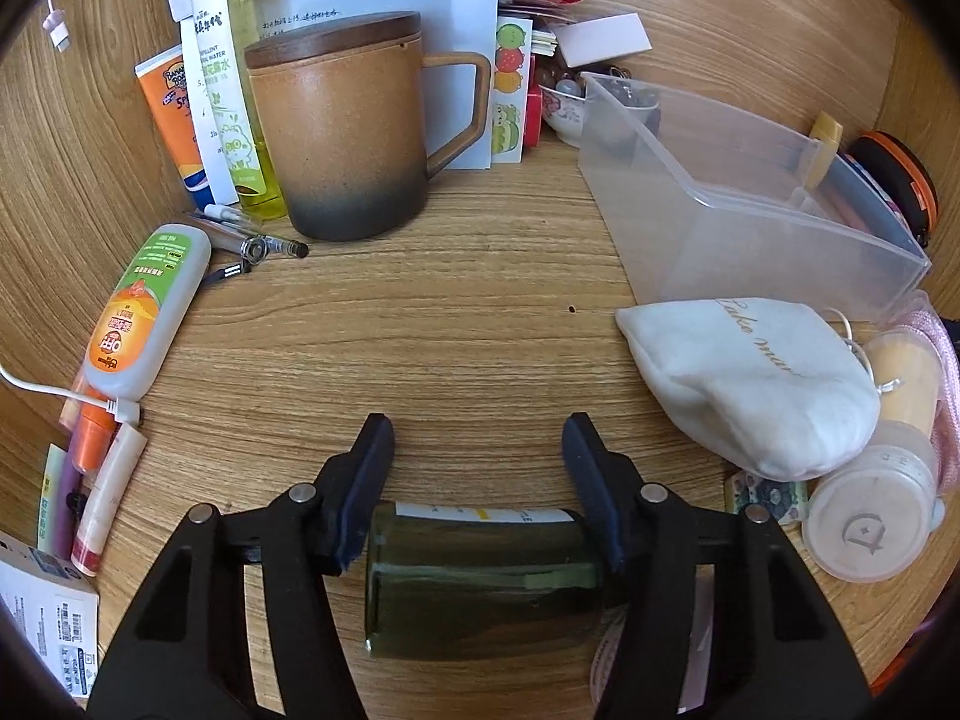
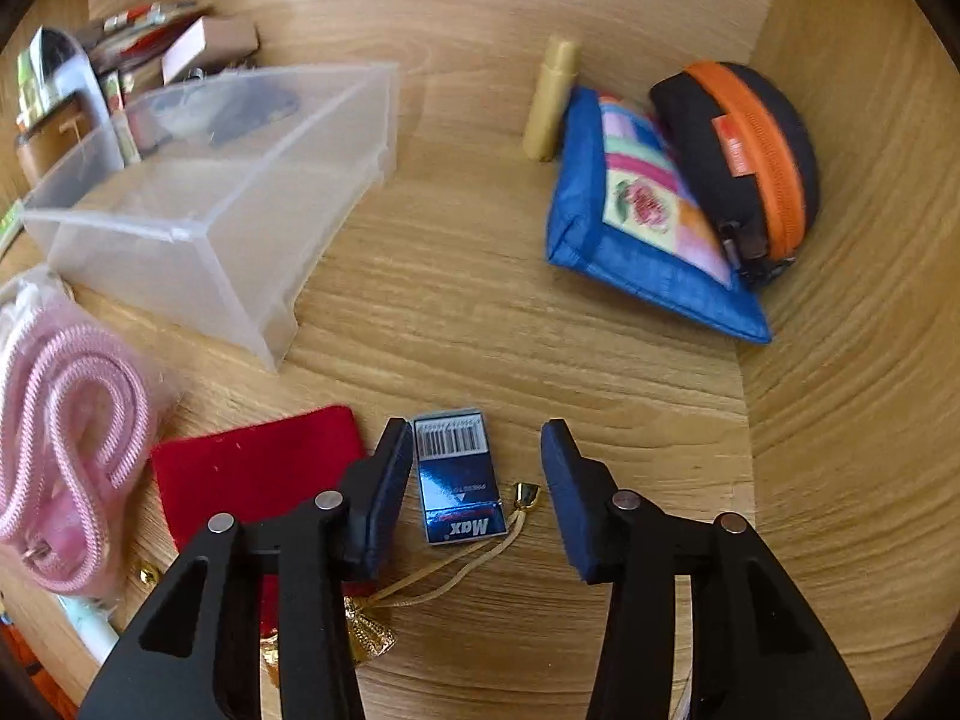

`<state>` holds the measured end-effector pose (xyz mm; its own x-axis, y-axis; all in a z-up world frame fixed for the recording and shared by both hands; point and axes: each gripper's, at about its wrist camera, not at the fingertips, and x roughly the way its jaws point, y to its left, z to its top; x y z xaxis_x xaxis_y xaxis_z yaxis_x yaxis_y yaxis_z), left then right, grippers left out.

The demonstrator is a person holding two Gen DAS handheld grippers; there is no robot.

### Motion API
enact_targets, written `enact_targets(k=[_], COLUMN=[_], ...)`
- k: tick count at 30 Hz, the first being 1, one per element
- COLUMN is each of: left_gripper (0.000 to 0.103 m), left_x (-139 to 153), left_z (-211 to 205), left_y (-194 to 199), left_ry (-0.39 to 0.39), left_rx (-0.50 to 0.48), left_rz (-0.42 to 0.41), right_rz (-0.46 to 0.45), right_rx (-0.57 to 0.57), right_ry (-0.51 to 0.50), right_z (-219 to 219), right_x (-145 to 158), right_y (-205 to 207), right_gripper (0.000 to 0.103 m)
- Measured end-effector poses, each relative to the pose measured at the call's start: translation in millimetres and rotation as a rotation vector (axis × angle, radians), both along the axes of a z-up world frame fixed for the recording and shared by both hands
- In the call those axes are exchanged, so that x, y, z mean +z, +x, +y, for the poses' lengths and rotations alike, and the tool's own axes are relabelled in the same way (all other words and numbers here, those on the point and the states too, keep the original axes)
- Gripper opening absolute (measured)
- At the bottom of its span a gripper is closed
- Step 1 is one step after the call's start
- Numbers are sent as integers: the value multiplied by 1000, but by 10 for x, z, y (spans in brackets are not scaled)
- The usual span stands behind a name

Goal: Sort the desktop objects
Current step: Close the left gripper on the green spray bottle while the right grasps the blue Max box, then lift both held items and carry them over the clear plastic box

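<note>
A cluttered wooden desk [image 1: 480, 312] seen from two handheld grippers; sorting has barely begun, judging by the spread of loose items.

In the left view, at the far left edge, a white squeeze bottle with an orange label [image 1: 147, 312] lies beside pens and tubes. Behind it stand a sunscreen tube and a yellow spray bottle [image 1: 231, 90], then a brown lidded mug [image 1: 354, 126] in front of papers. At centre bottom, the left gripper [image 1: 477, 450] has its pads pressed on either side of a dark green glass bottle [image 1: 480, 582], gripping it near the base of the fingers. To the right sit a clear plastic bin [image 1: 750, 198], which looks almost empty, a white fabric pouch [image 1: 750, 384] and a small round plastic container.

In the right view, pink cord [image 2: 78, 444] lies at the left, with the same clear bin behind it. A red cloth pouch [image 2: 258, 474] follows. The right gripper [image 2: 477, 444] hangs with jaws apart around a small blue box with a barcode [image 2: 456, 474]; the left pad is just beside it, the right pad clear of it, so it is not yet held. Further right are a blue patchwork pouch [image 2: 630, 252] and a black case with an orange zip [image 2: 750, 162].

The desk is light wood grain, walled by matching wood panels at the sides.
</note>
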<state>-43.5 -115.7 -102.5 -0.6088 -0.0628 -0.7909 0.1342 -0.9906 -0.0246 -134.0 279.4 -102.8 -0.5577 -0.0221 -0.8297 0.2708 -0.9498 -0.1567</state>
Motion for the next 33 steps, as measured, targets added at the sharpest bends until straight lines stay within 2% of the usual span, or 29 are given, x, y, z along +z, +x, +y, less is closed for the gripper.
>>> enact_targets(k=[3,5,6,8,9,10,14,18,20,22,23,27,30,32,33], left_gripper=[58,57,56,49,37,35,35,35,45,74,77,78,78,72,66], left_x=[13,56,81,157,198,223,304,328,353,358,349,212,77,28,18], left_z=[-43,-73,-81,-88,-91,-94,-77,-102,-101,-86,-79,-82,-147,-175,-175], left_y=[-5,0,1,15,19,12,14,81,125,182,196,172,115,87,75], left_ry=[16,25,27,26,36,42,26,44,52,27,16,8,47,59,54], left_rx=[14,20,24,26,19,18,15,17,11,23,26,35,57,67,71], left_rz=[5,20,27,48,54,55,70,67,73,85,85,38,1,-3,1], right_rz=[-13,-8,-7,-6,-2,-1,2,37,59,82,91,119,124,125,124], right_rx=[14,28,42,56,57,55,36,31,33,39,44,69,85,96,102], right_ry=[5,13,10,20,24,24,-8,-34,-50,-68,-77,-91,-93,-94,-95], right_z=[-13,-34,-49,-81,-83,-79,-18,20,1,12,10,22,-119,-133,-158], right_x=[-32,-30,-32,-33,-34,-35,-20,79,185,272,333,508,447,440,435], right_y=[-9,5,17,38,45,50,72,130,204,232,246,348,327,356,355], right_gripper=[39,33,25,25,25,25,25,25,25,25,25,25,25,25,25])
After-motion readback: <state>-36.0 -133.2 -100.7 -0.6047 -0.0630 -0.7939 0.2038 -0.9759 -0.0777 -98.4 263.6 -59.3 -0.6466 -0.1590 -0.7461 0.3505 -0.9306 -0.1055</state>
